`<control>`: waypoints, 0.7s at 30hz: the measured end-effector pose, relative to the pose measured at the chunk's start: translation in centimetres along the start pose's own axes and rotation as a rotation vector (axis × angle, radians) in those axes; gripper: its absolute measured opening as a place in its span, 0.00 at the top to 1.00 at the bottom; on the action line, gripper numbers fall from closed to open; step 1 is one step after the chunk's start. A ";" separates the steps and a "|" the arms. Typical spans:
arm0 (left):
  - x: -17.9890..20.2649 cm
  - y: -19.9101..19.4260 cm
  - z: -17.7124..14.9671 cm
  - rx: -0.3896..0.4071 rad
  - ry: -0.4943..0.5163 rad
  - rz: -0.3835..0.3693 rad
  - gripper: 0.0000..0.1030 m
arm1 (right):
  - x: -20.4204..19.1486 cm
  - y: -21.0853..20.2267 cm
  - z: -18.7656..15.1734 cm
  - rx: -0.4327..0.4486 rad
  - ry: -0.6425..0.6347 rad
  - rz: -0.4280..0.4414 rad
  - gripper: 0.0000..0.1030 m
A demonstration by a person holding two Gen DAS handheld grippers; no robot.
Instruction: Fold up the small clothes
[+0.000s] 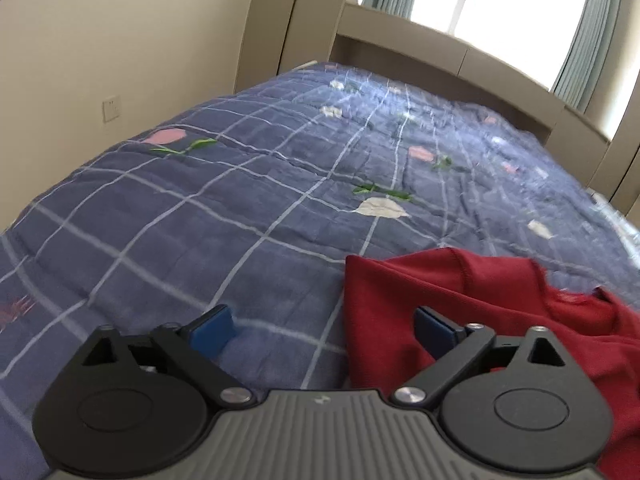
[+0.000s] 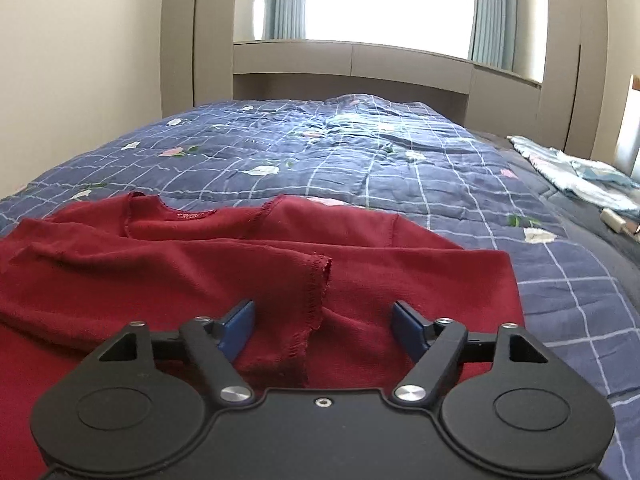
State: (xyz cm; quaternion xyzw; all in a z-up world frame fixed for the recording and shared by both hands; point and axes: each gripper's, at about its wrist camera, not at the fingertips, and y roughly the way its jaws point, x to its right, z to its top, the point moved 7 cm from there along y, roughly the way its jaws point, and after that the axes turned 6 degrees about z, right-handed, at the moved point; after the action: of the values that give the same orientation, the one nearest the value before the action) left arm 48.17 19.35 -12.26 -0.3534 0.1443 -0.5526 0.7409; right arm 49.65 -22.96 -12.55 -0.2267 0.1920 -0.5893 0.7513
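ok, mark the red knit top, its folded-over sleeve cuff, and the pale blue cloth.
red knit top (image 2: 420, 280): right wrist view, flat body.
folded-over sleeve cuff (image 2: 320, 280): right wrist view, stitched hem.
pale blue cloth (image 2: 576, 172): right wrist view, middle.

We see a blue quilt (image 2: 400, 168) with a white grid and a flower print spread over the bed. At its far right edge lies a pale blue-and-white patterned cloth (image 2: 576, 172). Beyond the bed stands a beige headboard shelf (image 2: 352, 60), above it a bright window (image 2: 388, 0) flanked by grey-green curtains (image 1: 584, 32). On the left wall we spot a white wall socket (image 1: 112, 109).
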 end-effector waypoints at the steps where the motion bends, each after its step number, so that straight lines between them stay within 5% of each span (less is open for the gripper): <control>1: -0.3 -0.9 -0.2 0.011 -0.003 -0.009 0.01 | 0.0 0.0 0.0 0.002 0.006 0.002 0.23; 6: -1.0 -6.1 -3.4 0.040 0.080 -0.065 0.00 | -0.1 -0.2 -0.2 0.009 0.000 -0.001 0.19; 11: 0.9 -7.1 -6.7 0.006 0.230 -0.071 0.00 | -0.2 0.0 -0.2 0.010 -0.010 -0.007 0.17; 15: 3.2 -5.8 -7.2 0.056 0.351 0.063 0.00 | -0.2 0.0 -0.3 0.008 0.000 0.003 0.16; 21: 3.7 -5.8 -6.1 0.178 0.367 0.262 0.06 | -0.1 0.1 -0.4 0.010 -0.001 0.008 0.14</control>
State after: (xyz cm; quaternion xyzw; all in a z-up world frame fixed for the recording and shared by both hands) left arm 41.58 12.86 -11.96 -0.1586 0.2717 -0.5172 0.7959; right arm 49.47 -22.94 -12.96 -0.2226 0.1894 -0.5871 0.7549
